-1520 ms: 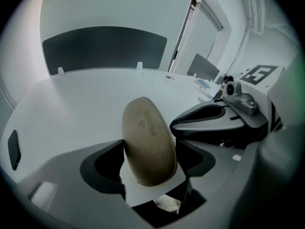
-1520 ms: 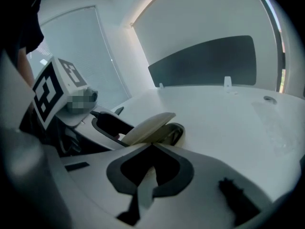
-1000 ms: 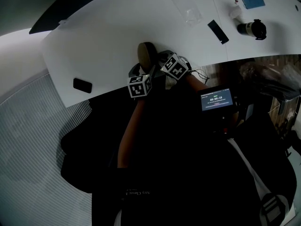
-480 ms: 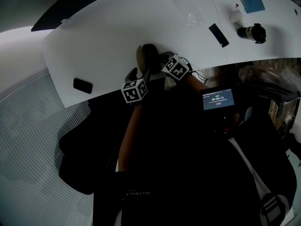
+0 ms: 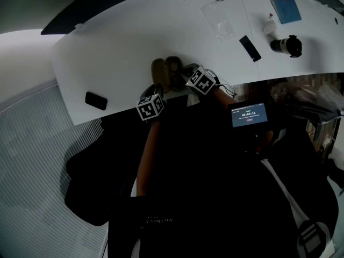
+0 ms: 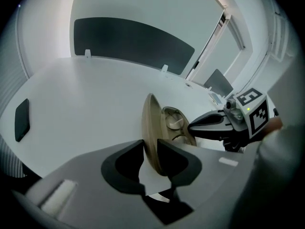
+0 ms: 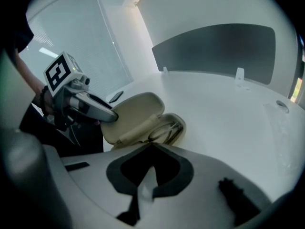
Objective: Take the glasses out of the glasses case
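Pinching the raised lid [image 6: 151, 123] of the glasses case [image 5: 165, 72], the left gripper [image 6: 150, 149] is pointing steeply down. Its jaws have just been closing and are now pressing on the lid's edge from both sides. The lid is standing nearly upright, seen edge-on in the left gripper view. The right gripper [image 7: 152, 148] is angling down from the other side with its jaws clenched together. Its tips are resting at the near rim of the case's base, nothing between them. The glasses [image 7: 167, 127] are lying folded in the open base, just past those tips. The case is sitting close to the near edge of the table [image 5: 107, 52], about midway along it. Outward, a flat black device [image 5: 95, 100] is lying near the table's left corner. Toward the right end, a black strip [image 5: 249, 48], a black cylinder [image 5: 287, 45] and a blue cloth [image 5: 285, 9] are lying well apart from the case.
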Demonstrator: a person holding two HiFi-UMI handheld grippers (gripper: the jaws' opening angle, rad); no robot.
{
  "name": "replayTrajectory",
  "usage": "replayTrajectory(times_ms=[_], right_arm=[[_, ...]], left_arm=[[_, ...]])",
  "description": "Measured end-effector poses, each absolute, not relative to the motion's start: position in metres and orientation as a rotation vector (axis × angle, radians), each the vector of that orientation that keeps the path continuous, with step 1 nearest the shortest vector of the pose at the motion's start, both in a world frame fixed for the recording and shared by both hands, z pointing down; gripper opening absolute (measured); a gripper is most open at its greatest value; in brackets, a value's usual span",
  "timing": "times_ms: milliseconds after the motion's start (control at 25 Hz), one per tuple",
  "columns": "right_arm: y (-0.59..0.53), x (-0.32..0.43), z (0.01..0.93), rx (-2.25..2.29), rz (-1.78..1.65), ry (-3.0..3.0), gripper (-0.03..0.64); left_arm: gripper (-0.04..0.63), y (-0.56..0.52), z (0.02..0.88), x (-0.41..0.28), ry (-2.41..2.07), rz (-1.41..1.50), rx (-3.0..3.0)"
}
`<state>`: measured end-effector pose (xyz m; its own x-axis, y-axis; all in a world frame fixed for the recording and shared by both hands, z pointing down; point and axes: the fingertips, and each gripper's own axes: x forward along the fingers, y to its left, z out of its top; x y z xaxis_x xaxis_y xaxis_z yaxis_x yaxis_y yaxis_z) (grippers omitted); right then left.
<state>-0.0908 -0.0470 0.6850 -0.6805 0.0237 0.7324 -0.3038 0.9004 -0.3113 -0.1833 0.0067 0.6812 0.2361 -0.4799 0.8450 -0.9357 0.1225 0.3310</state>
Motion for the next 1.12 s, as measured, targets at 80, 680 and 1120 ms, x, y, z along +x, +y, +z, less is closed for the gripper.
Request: replayTrajectory(times_ms=[80,680,1120], right_arm=[[-0.048,-0.093,0.683,0.186,0.520,-2.262,0.008],[-0.052,-0.087,0.693,0.192,0.708,-2.227,0.008],[-0.047,-0.099,0.688,0.223,1.028,-2.119,0.028]], left_arm=[[0.085,0.008,0.687,-0.190,-1.386,0.547,1.479],[0.032,0.012,0.721,-0.190,-1.239,0.213,1.327],[0.034,0.013,0.722,-0.190,-1.206,0.120,1.248]])
